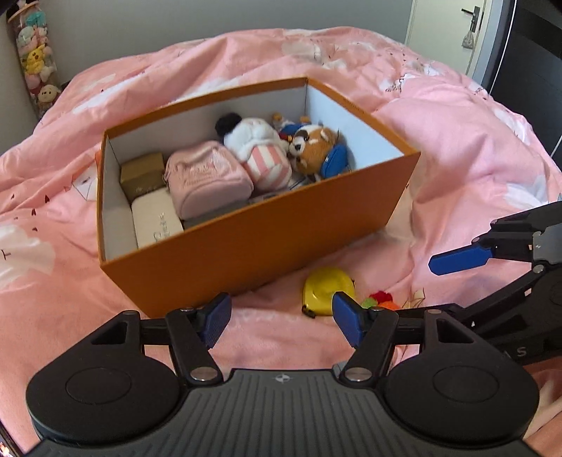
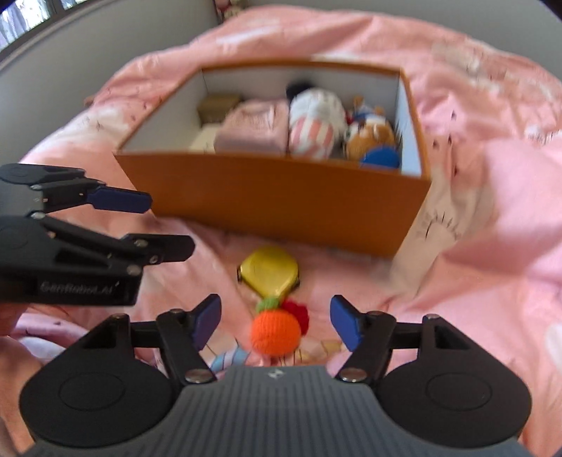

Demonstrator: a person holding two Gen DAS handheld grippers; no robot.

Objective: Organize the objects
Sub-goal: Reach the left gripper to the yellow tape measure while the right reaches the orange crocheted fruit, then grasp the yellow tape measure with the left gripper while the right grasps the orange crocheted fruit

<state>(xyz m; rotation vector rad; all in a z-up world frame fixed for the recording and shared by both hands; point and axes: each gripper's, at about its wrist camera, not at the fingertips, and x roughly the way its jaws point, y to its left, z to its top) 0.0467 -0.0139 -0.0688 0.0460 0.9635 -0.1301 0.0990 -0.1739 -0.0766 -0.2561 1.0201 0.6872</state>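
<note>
An orange box [image 1: 267,246] [image 2: 281,207] stands on the pink bed. It holds a pink pouch [image 1: 207,182], a white and pink plush [image 1: 260,151], a brown plush [image 1: 316,144], a gold box [image 1: 142,174] and a white box [image 1: 158,221]. A yellow tape measure [image 1: 328,290] [image 2: 270,272] lies on the blanket in front of the box. A crocheted orange fruit [image 2: 275,332] [image 1: 381,298] lies just behind it. My left gripper [image 1: 281,318] is open and empty, left of the tape measure. My right gripper [image 2: 275,321] is open, with the crocheted fruit between its fingers.
The pink blanket [image 1: 456,158] is rumpled around the box. A tall clear tube of plush toys [image 1: 33,59] stands at the far left by the wall. A door [image 1: 467,31] is at the far right.
</note>
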